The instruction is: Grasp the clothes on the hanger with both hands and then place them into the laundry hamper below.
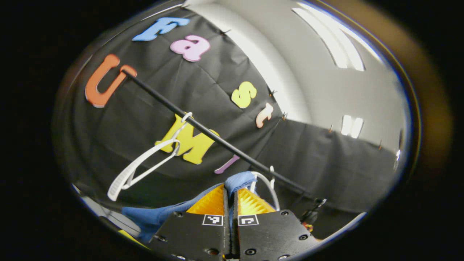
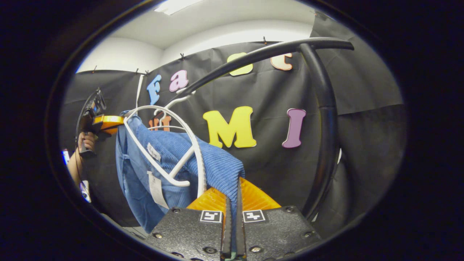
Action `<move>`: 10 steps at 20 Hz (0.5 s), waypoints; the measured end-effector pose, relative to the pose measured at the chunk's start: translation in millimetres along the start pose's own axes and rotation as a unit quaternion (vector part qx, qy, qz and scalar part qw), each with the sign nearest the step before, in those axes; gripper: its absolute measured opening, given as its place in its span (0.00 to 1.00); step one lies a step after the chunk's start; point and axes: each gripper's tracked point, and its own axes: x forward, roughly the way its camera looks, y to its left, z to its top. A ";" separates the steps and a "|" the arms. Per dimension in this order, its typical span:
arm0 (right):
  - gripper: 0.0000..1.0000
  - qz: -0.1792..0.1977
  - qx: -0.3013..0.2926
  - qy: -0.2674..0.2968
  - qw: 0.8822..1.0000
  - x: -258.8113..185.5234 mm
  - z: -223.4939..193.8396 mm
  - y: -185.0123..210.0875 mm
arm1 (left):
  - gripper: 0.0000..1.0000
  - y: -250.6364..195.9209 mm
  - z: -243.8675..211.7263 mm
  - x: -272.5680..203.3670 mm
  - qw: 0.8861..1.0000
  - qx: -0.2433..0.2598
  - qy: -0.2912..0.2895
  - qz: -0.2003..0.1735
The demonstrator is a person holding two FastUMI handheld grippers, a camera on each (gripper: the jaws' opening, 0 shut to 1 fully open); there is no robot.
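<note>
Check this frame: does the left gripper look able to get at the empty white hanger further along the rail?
Probably not as things stand. The left gripper is shut on the blue garment, so its fingers are occupied. The path to the empty hanger on the rail looks open, though.

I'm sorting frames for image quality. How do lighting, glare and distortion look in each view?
Left gripper view: ceiling lights blow out to white glare, and the black rail tilts diagonally. Right gripper view: fisheye bends the rail into an arc; the blue garment and white hanger are evenly lit and sharp, with the right tongs pinching the cloth.
</note>
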 end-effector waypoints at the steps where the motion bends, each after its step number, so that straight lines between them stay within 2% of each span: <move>1: 0.08 0.001 0.000 0.002 1.000 1.1 -2.7 1.1 | 0.01 13.5 -7.9 1.6 0.999 -0.051 -0.002 0.000; 2: 0.08 -0.005 -0.004 0.006 1.000 3.0 -5.1 -1.8 | 0.01 23.9 -12.2 2.7 0.993 -0.117 -0.018 -0.012; 4: 0.08 -0.006 0.005 0.009 1.000 2.4 -7.2 -3.4 | 0.05 43.9 -18.5 -3.1 0.969 -0.240 -0.045 -0.041; 5: 0.08 -0.003 0.013 0.009 1.000 0.9 -6.7 -1.6 | 0.05 53.0 -23.4 -8.0 0.959 -0.275 -0.055 -0.045; 7: 0.08 -0.018 0.010 0.005 1.000 -0.2 -3.6 -12.2 | 0.01 61.1 -40.2 -9.8 0.951 -0.303 -0.050 -0.030; 10: 0.07 -0.025 0.031 -0.002 0.999 -7.3 4.0 -20.5 | 0.01 68.7 -52.5 7.9 0.953 -0.300 -0.033 -0.017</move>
